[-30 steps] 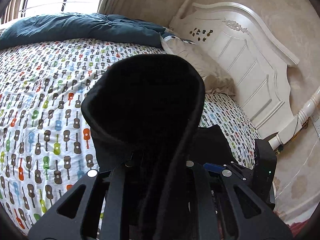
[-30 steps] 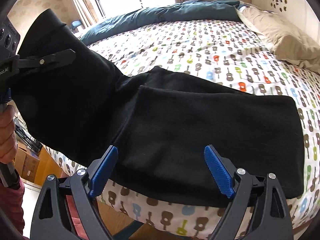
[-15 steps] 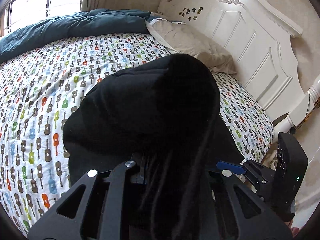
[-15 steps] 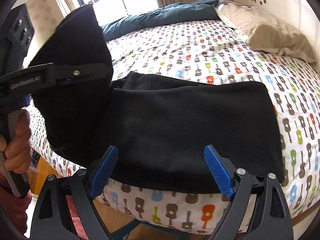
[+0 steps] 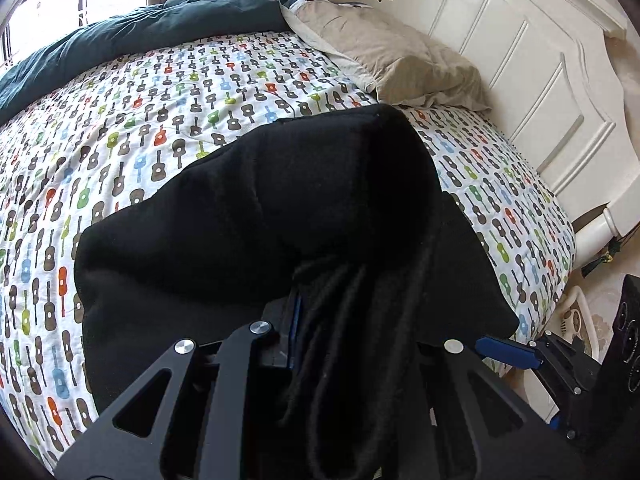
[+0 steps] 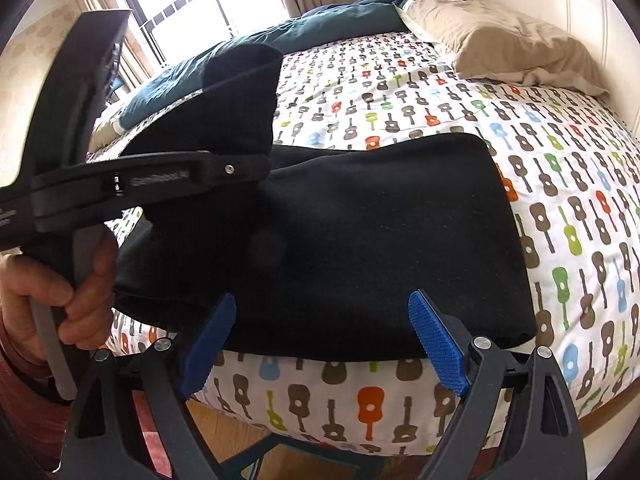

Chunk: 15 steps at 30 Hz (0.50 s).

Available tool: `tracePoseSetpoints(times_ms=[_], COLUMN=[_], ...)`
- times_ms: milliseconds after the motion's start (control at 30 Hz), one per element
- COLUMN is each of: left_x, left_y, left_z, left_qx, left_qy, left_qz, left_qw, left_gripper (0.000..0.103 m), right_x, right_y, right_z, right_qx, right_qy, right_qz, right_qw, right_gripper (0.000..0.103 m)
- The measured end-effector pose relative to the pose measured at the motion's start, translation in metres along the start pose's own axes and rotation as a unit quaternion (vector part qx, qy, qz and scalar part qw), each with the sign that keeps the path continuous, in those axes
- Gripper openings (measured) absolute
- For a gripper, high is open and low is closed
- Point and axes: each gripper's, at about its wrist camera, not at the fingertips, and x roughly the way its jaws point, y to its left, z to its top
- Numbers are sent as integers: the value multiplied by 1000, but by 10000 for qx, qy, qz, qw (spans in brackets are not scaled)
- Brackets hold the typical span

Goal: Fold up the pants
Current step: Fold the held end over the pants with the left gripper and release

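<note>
The black pants lie partly folded near the bed's front edge. My left gripper is shut on the pants' loose end, which drapes over its fingers and hides them. In the right wrist view the left gripper holds that end raised above the left part of the folded stack. My right gripper is open and empty, just in front of the pants' near edge, its blue pads apart. It also shows at the lower right of the left wrist view.
The bed has a guitar-print sheet. A beige pillow lies by the white headboard. A dark teal duvet is bunched along the far side. The bed's front edge drops to a wooden floor.
My left gripper has carried the pants' end to the right, over the folded part and lower toward it. My right gripper has stayed open at the front edge.
</note>
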Motion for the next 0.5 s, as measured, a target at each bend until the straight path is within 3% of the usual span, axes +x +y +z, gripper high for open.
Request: tracePoseSetpoints(times_ms=[500], left_x=[27], left_y=[-16], left_z=[-3], left_qx=[-43], left_qy=[77], left_qz=[669], left_qw=[9977], left_gripper=[14], right_x=[-9], right_y=[-15], right_z=[-8], right_qx=[207], right_qy=[-2], right_qz=[115], right_qw=[9997], right_gripper=[87])
